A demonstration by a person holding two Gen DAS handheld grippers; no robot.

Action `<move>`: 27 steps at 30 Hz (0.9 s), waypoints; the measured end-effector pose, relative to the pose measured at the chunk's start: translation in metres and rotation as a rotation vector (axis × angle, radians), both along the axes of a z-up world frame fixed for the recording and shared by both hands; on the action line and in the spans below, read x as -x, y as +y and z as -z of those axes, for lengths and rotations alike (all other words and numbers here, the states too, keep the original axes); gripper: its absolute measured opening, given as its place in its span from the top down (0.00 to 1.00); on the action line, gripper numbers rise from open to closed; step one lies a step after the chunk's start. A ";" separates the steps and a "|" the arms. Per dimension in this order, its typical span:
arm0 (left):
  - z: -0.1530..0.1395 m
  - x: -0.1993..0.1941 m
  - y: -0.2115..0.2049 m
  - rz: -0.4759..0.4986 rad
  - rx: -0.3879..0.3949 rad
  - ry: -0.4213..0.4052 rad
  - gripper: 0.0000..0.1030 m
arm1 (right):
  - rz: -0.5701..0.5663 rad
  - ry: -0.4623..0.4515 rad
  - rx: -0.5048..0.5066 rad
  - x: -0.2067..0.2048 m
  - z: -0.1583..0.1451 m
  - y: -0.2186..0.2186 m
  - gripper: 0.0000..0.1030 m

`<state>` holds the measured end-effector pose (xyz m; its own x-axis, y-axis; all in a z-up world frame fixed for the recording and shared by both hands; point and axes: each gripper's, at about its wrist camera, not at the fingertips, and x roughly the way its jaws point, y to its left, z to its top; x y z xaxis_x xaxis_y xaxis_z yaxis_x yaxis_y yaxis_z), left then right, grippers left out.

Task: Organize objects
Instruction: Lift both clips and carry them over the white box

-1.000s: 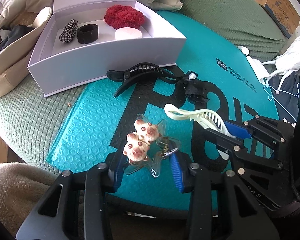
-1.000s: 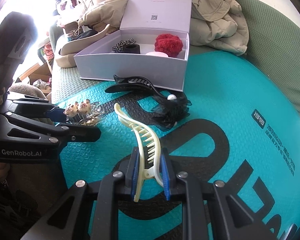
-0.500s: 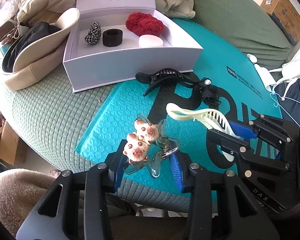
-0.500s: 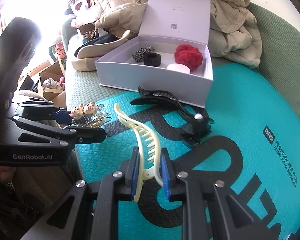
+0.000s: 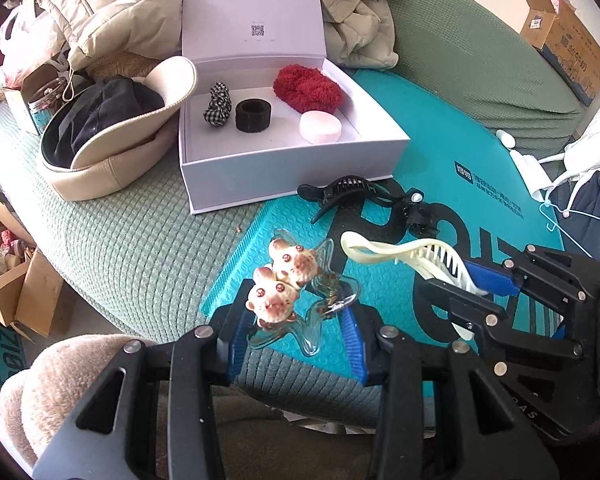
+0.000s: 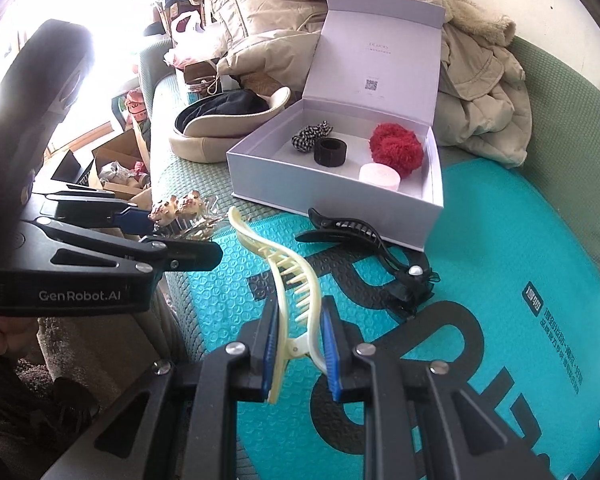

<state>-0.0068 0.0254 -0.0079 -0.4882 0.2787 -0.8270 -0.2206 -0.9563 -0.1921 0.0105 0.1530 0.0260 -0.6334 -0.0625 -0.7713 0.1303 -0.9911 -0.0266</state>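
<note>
Left claw [image 5: 296, 340] clamped on a clear star-shaped hair clip with two bear heads [image 5: 286, 284], blue pads pressing its sides, clip lifted off the teal bubble mailer [image 5: 452, 140] near that mailer's near left corner. Right claw [image 6: 300, 344] closed down tight on the hinge end of a cream banana hair clip [image 6: 284, 276], toothed end sticking forward and up, also in the air over the mailer. Both claws side by side, left one showing at the left edge of the right wrist view, right one at the right edge of the left wrist view. Mailer lies on a green quilted sofa seat [image 5: 140, 240]. White gift box [image 5: 284, 176] sits open at the mailer's far left edge, lid standing upright; inside: checked scrunchie [image 5: 218, 104], black hair band [image 5: 254, 115], red fluffy scrunchie [image 5: 308, 88], pale pink round puff [image 5: 320, 127]. Black banana clip [image 5: 344, 192] lies on the mailer just in front of the box, black bow clip with a pearl [image 5: 418, 210] touching its right end. Cream handbag [image 5: 112, 152] just left of the box, beige jackets [image 5: 112, 16] piled behind. Cardboard box [image 5: 564, 48] at the far right of the sofa.
</note>
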 end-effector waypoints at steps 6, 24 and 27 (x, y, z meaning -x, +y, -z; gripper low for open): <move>-0.021 -0.003 -0.007 -0.016 -0.005 0.038 0.63 | 0.001 0.034 -0.015 -0.004 -0.017 -0.002 0.81; -0.051 0.031 -0.017 -0.022 0.022 0.059 0.63 | -0.019 0.081 -0.017 0.025 -0.037 -0.004 0.81; -0.054 0.039 -0.018 -0.023 0.024 0.061 0.63 | -0.019 0.080 -0.025 0.032 -0.039 -0.004 0.81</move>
